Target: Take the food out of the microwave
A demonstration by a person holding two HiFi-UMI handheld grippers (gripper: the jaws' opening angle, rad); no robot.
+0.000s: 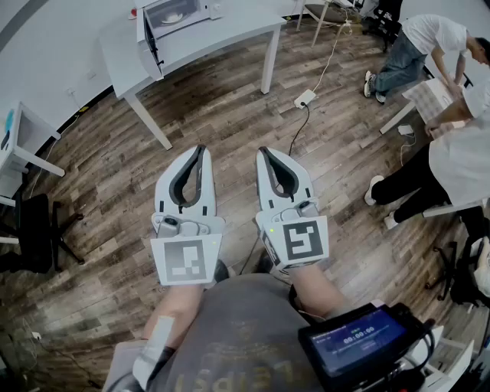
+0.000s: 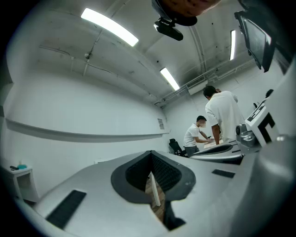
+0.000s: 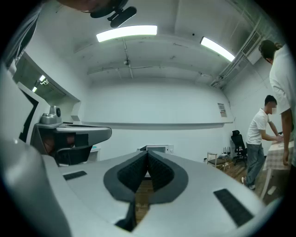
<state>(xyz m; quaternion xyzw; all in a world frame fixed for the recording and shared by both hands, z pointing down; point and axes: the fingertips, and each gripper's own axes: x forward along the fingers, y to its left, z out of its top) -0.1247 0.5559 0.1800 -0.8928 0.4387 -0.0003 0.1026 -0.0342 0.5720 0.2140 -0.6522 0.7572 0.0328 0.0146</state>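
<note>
Microwave (image 1: pixel 173 15) sits open on the far surface (image 1: pixel 228 35), and the left hand-held gripper (image 1: pixel 200 148) and right hand-held gripper (image 1: pixel 264 151) are both clamped together, empty.

Microwave (image 1: pixel 200 11) sits on worktop (image 1: pixel 230 34), toward its left end. Power strip (image 1: pixel 305 98) lies on floor (image 1: pixel 230 126), just right of worktop. Left hand-held gripper (image 1: pixel 200 148) and right hand-held gripper (image 1: pixel 262 151) side by side, well before worktop. Two persons (image 1: pixel 417 42) well right of worktop.
</note>
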